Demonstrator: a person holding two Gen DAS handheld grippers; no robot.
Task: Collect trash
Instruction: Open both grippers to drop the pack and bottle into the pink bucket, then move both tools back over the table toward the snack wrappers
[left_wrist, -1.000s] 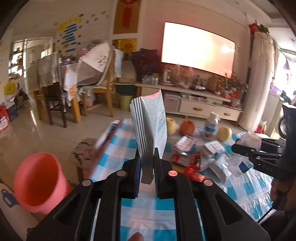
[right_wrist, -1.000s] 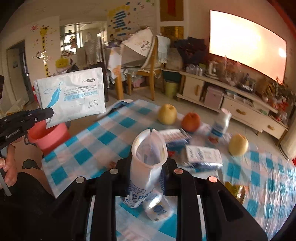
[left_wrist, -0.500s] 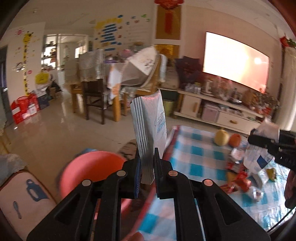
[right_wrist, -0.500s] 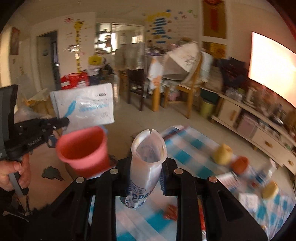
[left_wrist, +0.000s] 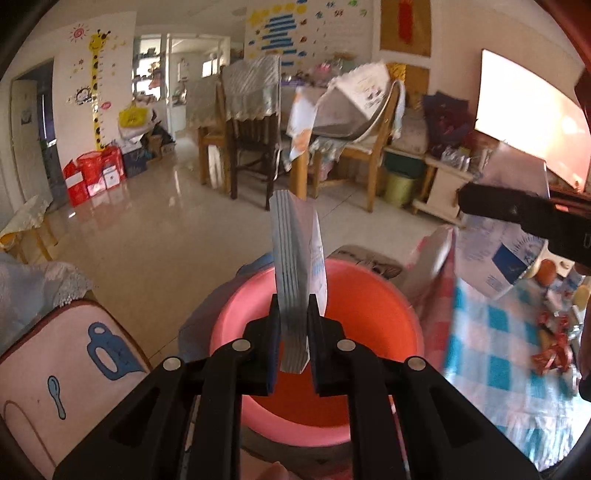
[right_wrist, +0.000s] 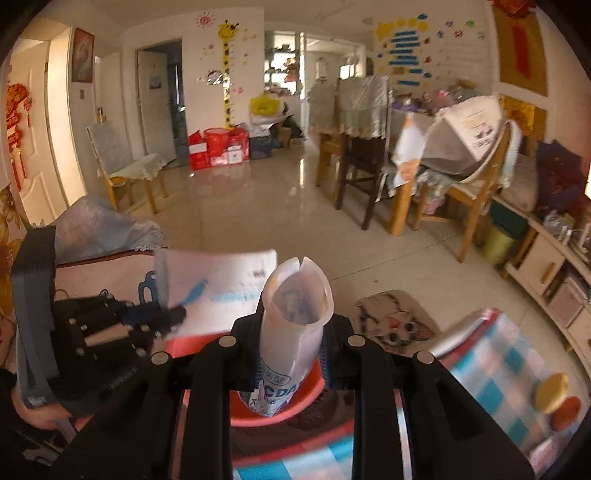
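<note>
Far left, a pink cushion (left_wrist: 55, 373) with a blue kettle print. Over the pink bucket (left_wrist: 369, 306), the left gripper (left_wrist: 293, 325), jaws clamped tight on a flat white packet (left_wrist: 297, 258) standing upright on edge, its lower end inside the bucket's mouth as seen from the left wrist. Next, the right gripper (right_wrist: 291, 354), jaws nearly closed, pinching a crumpled white plastic wrapper (right_wrist: 295, 306) with blue lettering, also above the bucket rim (right_wrist: 306, 395). Farther right, the blue-and-white checked counter (left_wrist: 491, 354) with red wrappers (left_wrist: 554, 350) and fruit (right_wrist: 557, 398) on it.
</note>
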